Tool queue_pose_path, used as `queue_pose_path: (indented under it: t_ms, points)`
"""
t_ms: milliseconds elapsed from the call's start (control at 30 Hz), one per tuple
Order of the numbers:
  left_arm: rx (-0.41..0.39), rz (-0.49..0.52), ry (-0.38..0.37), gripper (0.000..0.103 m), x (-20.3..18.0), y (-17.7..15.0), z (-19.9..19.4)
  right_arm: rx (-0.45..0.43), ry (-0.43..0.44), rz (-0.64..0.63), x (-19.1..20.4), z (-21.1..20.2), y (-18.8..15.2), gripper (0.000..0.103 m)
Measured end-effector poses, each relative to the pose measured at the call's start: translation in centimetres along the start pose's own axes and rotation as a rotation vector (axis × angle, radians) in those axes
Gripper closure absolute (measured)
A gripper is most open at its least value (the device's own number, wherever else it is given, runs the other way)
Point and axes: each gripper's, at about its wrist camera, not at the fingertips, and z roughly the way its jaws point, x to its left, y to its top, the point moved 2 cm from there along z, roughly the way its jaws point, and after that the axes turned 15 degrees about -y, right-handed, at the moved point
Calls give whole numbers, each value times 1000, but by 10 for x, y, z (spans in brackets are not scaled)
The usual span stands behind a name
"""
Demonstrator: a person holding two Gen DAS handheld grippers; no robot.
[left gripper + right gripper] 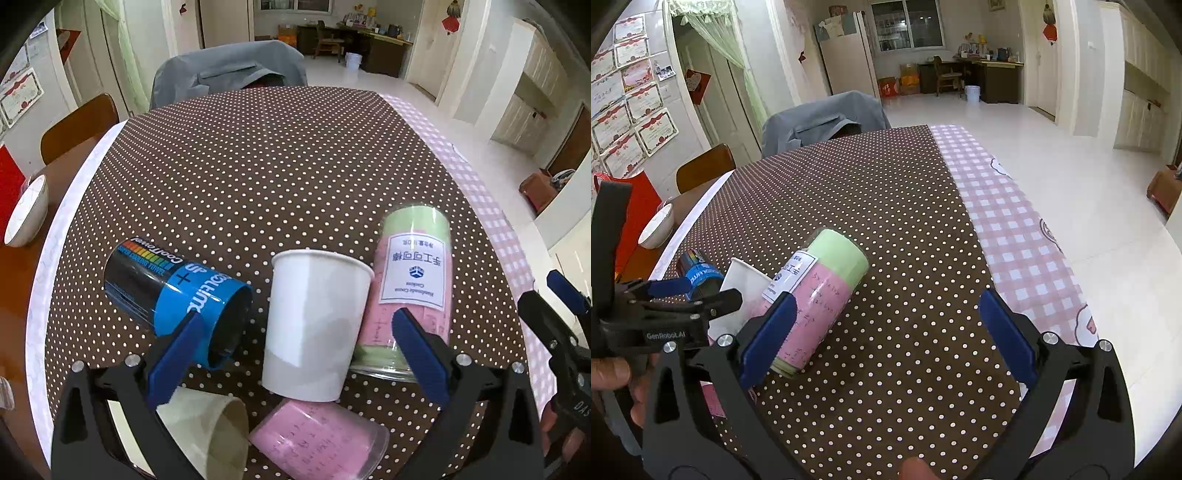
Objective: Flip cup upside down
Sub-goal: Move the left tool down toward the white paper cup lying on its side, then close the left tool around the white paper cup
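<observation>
A white paper cup [314, 325] stands upright, mouth up, on the brown dotted tablecloth [258, 177]. My left gripper [295, 347] is open, its blue fingers on either side of the cup, apart from it. The cup also shows at the left of the right wrist view [746, 295], partly hidden behind the left gripper [687, 295]. My right gripper [886, 332] is open and empty above the cloth, to the right of the cup.
A blue and black canister [173, 295] lies left of the cup. A pink and green canister [413, 288] lies on its right. A pink cup [317, 439] and a cream cup [207, 428] lie in front. A white bowl [26, 214] sits at far left.
</observation>
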Motion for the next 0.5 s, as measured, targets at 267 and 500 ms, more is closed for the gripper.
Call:
queue_pose_path:
  t_ms: [267, 500]
  points:
    - [-3, 54, -46, 4, -15, -6, -14, 12, -1, 9, -2, 7, -2, 6]
    - [36, -7, -100, 4, 2, 0, 11, 22, -2, 8, -3, 10, -5, 6]
